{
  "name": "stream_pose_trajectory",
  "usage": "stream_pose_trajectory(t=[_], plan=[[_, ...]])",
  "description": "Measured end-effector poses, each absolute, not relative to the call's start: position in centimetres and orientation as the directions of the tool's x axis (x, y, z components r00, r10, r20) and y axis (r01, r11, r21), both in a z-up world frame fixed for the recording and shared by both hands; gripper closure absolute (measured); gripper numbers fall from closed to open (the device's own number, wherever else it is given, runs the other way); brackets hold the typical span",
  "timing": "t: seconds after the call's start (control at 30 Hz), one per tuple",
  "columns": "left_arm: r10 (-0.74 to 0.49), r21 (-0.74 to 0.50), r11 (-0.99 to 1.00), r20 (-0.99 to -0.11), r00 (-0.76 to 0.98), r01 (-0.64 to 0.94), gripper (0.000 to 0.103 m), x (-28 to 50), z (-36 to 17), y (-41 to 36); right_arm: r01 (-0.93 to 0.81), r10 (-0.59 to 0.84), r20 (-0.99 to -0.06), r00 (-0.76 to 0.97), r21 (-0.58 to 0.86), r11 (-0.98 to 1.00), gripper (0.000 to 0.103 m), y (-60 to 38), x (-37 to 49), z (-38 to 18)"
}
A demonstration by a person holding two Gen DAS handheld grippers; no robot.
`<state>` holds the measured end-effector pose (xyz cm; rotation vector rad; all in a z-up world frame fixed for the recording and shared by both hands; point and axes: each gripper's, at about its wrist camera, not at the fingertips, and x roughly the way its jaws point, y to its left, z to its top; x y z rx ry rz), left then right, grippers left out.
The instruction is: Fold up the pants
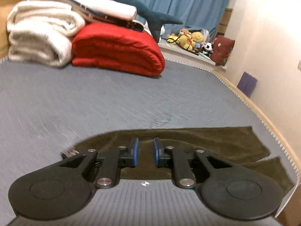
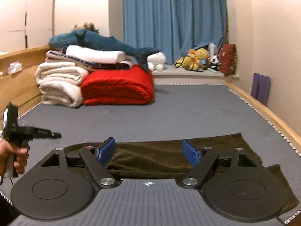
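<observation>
Dark olive pants (image 1: pixel 207 143) lie flat on the grey bed (image 1: pixel 112 103), stretched sideways along its near edge, with the leg ends toward the right. My left gripper (image 1: pixel 145 152) hovers above their left part. A narrow gap shows between its blue pads (image 1: pixel 134 151) and nothing is in it. In the right wrist view the same pants (image 2: pixel 160 158) lie under my right gripper (image 2: pixel 149 152), whose jaws stand wide open and empty. At the left of that view a hand (image 2: pixel 18 156) holds the left gripper (image 2: pixel 56 135) above the bed.
A red folded quilt (image 2: pixel 118 88), white blankets (image 2: pixel 60 82) and a blue shark plush (image 2: pixel 97 41) are stacked at the bed's far left. Stuffed toys (image 2: pixel 197 58) sit on the window ledge below a blue curtain (image 2: pixel 175 18). The wooden bed rail (image 2: pixel 263 113) runs along the right.
</observation>
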<state>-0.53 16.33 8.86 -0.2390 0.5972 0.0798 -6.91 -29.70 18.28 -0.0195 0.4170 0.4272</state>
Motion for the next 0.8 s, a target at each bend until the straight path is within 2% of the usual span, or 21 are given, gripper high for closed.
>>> stream_pose_trajectory(t=[0.3,0.47,0.5,0.6,0.77,0.8], plan=[[0.079,-0.213,0.938,-0.639,0.765,-0.275,0.085,0.0,5.0,22.8,-0.525,0.493,-0.457,0.740,0.065,0.849,0.022,-25.8,-2.1,13.0],[0.088,-0.205,0.929,-0.689,0.719,-0.309,0.085,2.0,1.4,24.0,-0.553,0.525,-0.407,0.748,0.055,0.831,0.022,-26.5,0.3,10.6],[0.088,-0.188,0.936,-0.693,0.715,-0.297,0.085,2.8,0.9,23.8,-0.541,0.514,-0.414,0.751,0.061,0.839,0.022,-26.8,0.8,9.6],[0.112,-0.110,0.962,-0.678,0.726,-0.251,0.085,5.6,-0.5,23.1,-0.408,0.358,-0.525,0.772,0.021,0.913,0.023,-26.4,2.4,8.2],[0.151,-0.058,0.964,-0.683,0.715,-0.258,0.082,10.1,-3.2,23.3,-0.369,0.340,-0.528,0.779,0.052,0.928,0.022,-27.0,3.0,8.3],[0.159,-0.055,0.961,-0.691,0.705,-0.271,0.078,10.9,-3.6,23.4,-0.357,0.332,-0.525,0.783,0.058,0.932,0.022,-27.2,3.1,8.3]])
